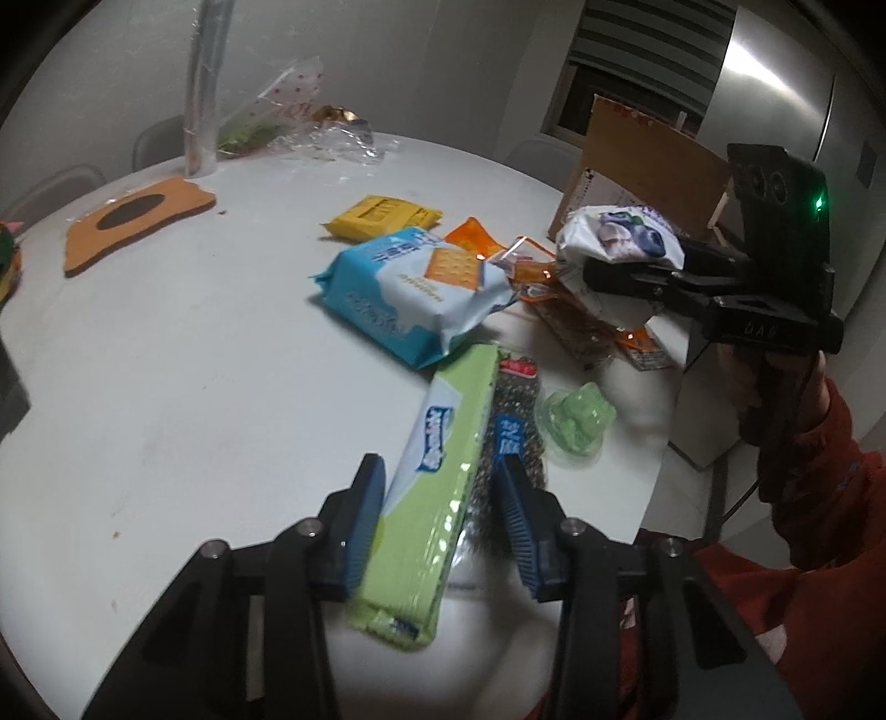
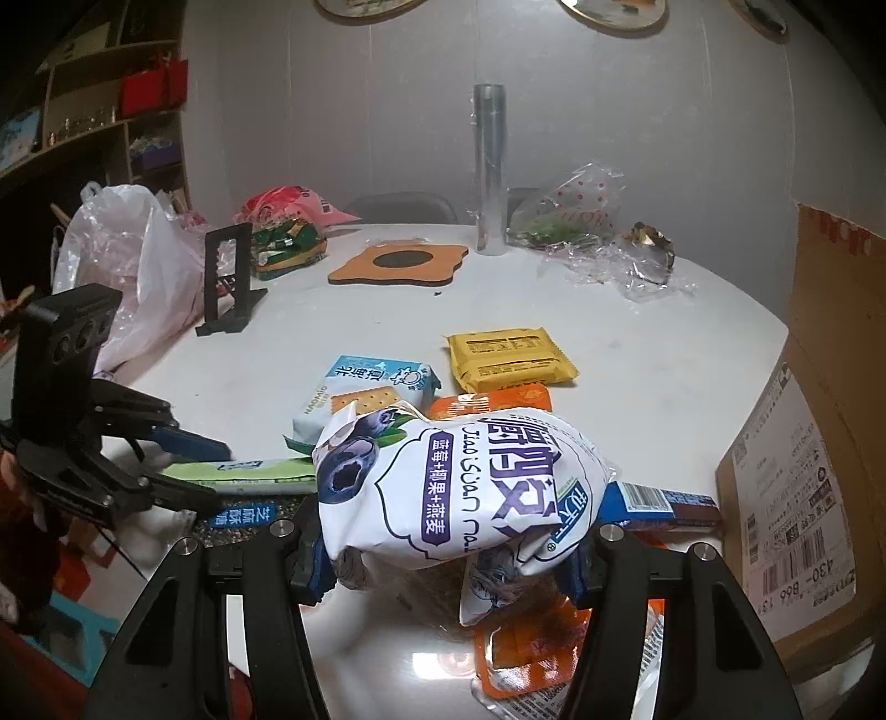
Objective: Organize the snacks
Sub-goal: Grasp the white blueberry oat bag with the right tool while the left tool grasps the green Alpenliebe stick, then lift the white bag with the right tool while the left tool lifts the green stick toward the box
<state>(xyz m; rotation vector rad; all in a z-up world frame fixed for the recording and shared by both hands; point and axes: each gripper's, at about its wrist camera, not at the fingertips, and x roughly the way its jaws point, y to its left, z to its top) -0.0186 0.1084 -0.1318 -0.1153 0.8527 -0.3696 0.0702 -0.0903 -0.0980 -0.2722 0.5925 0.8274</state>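
At the near edge of the white desk (image 1: 166,343), the left gripper (image 1: 437,515) had its jaws wide around a green packet (image 1: 437,487); the right gripper (image 2: 443,559) gripped a white blueberry bag (image 2: 465,482) above orange packets (image 2: 531,648).

Home dining area – round white table (image 2: 637,343) with chairs (image 2: 401,206) pushed in at the far side, stainless fridge (image 1: 775,94) in one corner, open wooden shelving (image 2: 99,111) stuffed with boxes and household bits, decorative plates (image 2: 612,12) on the wall. Plastic shopping bags (image 2: 127,260), a cork trivet (image 2: 398,263), a cardboard delivery box (image 2: 797,476) with shipping labels – lived-in domestic clutter
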